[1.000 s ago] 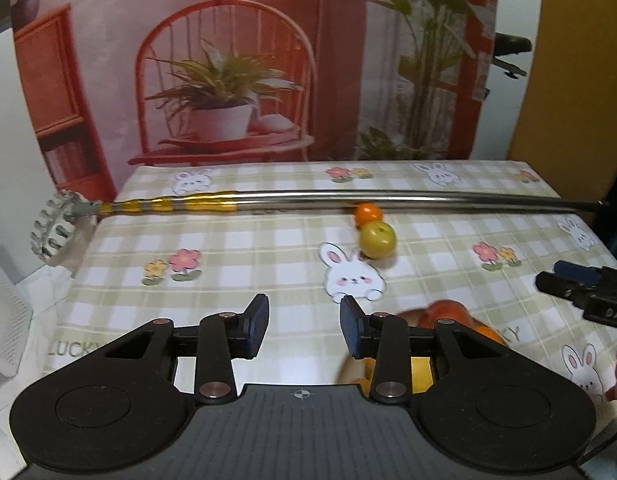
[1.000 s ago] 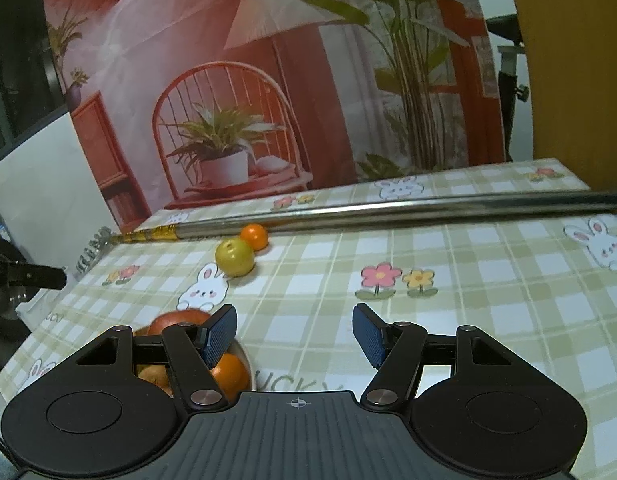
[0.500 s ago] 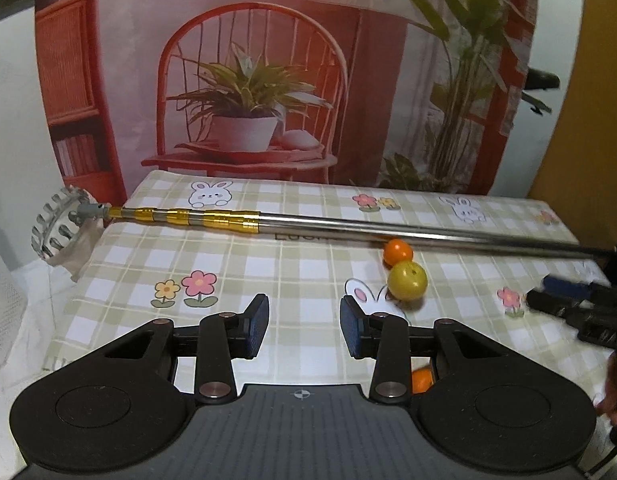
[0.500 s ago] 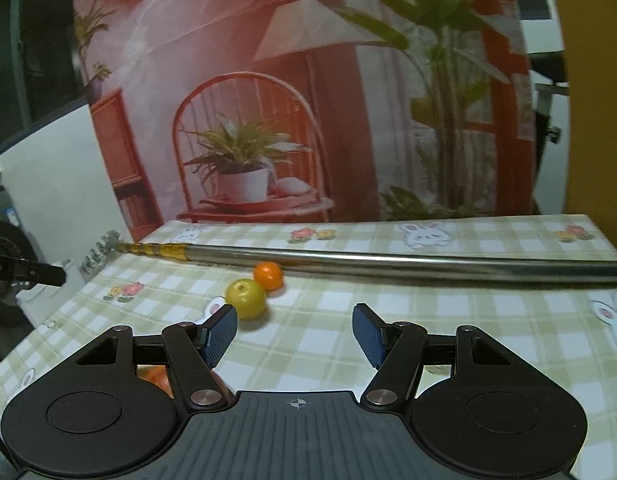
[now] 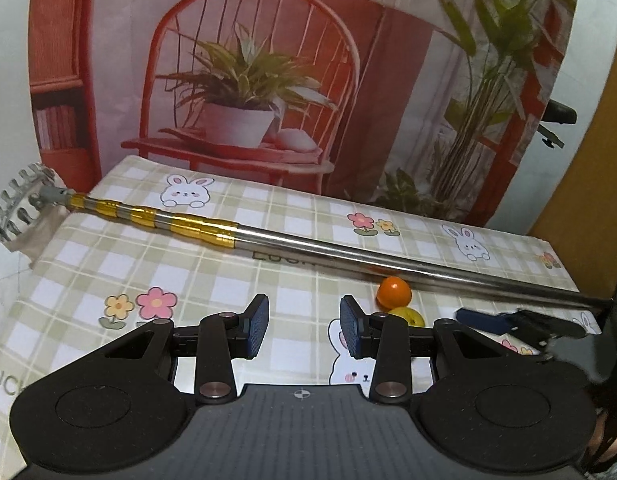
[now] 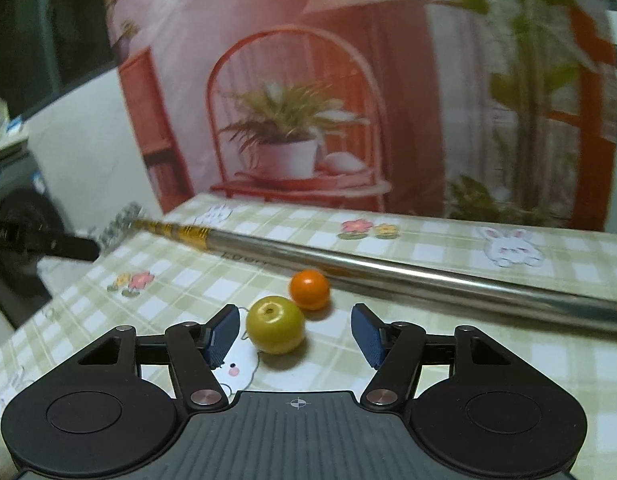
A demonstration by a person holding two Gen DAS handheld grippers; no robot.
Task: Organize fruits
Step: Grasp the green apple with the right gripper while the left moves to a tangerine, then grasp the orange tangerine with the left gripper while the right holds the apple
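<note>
Right gripper (image 6: 295, 334): jaws apart, nothing clamped; the yellow-green fruit (image 6: 275, 325) now sits in the gap, nearer the left pad, with no pad pressing on it. A second ago that fruit lay well ahead and left of the jaws; the gripper has since swung in over it, and the heaped oranges that showed behind its left finger have dropped out of view. Small orange fruit (image 6: 309, 289) rests just beyond, close beside the yellow-green one and against the telescopic pole (image 6: 408, 276) lying across the checked bench (image 6: 448, 360). Left gripper (image 5: 303, 328): jaws apart and empty over bare cloth, both loose fruits off to its right, the yellow-green one half hidden behind its right finger; it too has drifted away from the heap. Reading: the right hand looks lined up to take the yellow-green fruit first; closing would need slight centring.
</note>
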